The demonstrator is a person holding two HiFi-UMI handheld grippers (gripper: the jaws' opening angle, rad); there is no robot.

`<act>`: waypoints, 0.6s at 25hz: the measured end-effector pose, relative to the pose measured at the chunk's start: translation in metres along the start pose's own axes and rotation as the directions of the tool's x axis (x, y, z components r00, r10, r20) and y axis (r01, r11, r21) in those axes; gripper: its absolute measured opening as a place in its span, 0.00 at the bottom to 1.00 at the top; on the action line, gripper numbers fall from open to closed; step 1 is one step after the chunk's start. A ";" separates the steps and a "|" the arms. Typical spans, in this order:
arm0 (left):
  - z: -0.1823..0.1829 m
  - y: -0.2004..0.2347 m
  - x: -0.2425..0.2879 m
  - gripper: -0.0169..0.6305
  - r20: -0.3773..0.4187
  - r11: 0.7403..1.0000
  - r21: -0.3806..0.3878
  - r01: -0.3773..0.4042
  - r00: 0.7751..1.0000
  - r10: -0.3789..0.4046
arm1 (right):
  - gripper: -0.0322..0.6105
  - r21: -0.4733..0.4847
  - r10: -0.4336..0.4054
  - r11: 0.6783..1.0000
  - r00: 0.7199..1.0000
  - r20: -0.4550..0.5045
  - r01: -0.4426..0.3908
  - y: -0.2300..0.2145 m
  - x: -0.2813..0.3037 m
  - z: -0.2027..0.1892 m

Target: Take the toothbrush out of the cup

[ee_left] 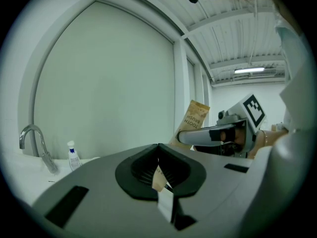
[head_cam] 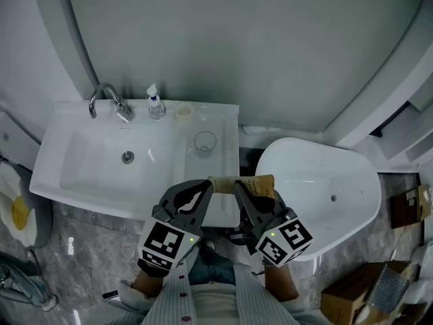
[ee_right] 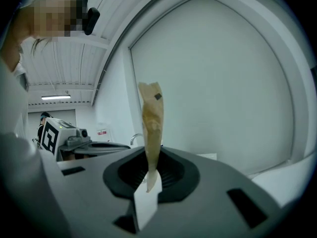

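A brown paper toothbrush packet [head_cam: 252, 183] hangs between both grippers, above the front edge of the white sink counter [head_cam: 223, 120]. My left gripper [head_cam: 206, 185] is shut on the packet's left end, which shows as a tan tip [ee_left: 158, 177] between the jaws. My right gripper [head_cam: 238, 188] is shut on the other part; there the packet [ee_right: 151, 125] stands up out of the shut jaws. The left gripper view also shows the right gripper [ee_left: 199, 136] with the printed packet [ee_left: 196, 119]. A clear glass cup [head_cam: 205, 141] stands on the counter beyond the grippers, apart from both.
A chrome faucet [head_cam: 108, 100], a small pump bottle [head_cam: 155, 104] and a small white pot [head_cam: 183, 112] line the counter's back. The basin [head_cam: 88, 171] lies at left. A white oval tub [head_cam: 338, 181] is at right; cardboard boxes [head_cam: 352, 291] sit on the floor.
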State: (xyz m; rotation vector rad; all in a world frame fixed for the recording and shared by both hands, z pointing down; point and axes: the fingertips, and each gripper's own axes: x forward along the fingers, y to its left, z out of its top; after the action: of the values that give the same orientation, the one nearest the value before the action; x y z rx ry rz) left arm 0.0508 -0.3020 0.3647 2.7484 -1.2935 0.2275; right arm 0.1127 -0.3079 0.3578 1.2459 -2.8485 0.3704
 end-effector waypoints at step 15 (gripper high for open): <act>0.006 -0.020 0.006 0.05 0.020 1.000 0.019 -0.010 1.000 0.010 | 0.12 -0.008 0.040 0.999 0.999 -0.004 -0.040 -0.003 -0.013 -0.003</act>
State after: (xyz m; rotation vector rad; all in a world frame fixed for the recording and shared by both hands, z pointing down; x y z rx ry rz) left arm 0.0705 -0.2948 0.3591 2.7676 -1.3168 0.2147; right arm 0.1235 -0.2996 0.3600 1.1866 -2.8727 0.3621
